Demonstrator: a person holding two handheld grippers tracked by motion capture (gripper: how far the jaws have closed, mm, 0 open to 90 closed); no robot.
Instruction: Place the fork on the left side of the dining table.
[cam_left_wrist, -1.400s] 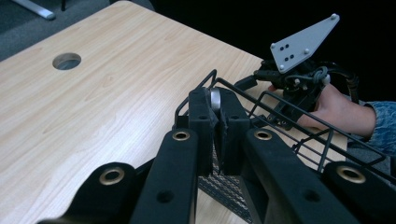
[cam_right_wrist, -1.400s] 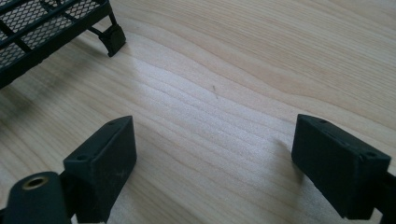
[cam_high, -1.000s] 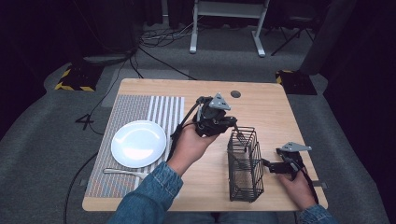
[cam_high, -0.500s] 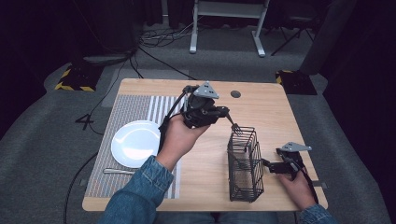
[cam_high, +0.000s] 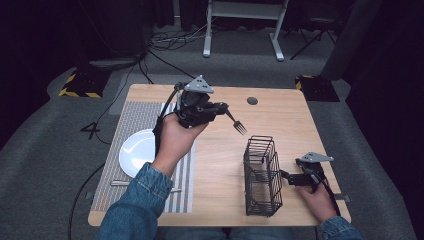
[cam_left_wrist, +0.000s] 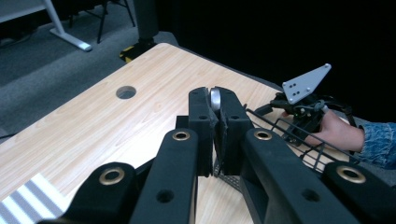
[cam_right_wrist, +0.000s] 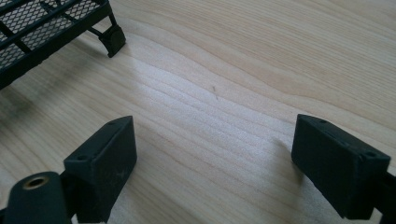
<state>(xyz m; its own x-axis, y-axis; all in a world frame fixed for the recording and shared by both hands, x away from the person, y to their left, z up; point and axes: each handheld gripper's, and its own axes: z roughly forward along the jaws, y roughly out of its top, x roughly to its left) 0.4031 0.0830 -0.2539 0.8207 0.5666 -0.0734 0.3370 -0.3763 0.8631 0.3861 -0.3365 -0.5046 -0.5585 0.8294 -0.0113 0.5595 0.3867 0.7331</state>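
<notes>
A hand holds my left gripper (cam_high: 221, 107) above the middle of the wooden table (cam_high: 220, 165), shut on the handle of a metal fork (cam_high: 236, 123). The fork's tines hang down to the right, clear of the black wire basket (cam_high: 262, 176). In the left gripper view the jaws close on the fork's silver handle end (cam_left_wrist: 215, 97). My right gripper (cam_high: 287, 178) rests low on the table just right of the basket. It is open, with bare wood between its fingers (cam_right_wrist: 102, 161) in the right gripper view.
A white plate (cam_high: 136, 150) sits on a striped placemat (cam_high: 127, 122) at the table's left. A utensil (cam_high: 122, 183) lies near the mat's front edge. There is a round hole (cam_high: 252, 100) at the table's back. A foot of the basket (cam_right_wrist: 112, 39) shows in the right gripper view.
The left gripper has carried the fork up and to the left, away from the top of the basket. The right gripper has not moved.
</notes>
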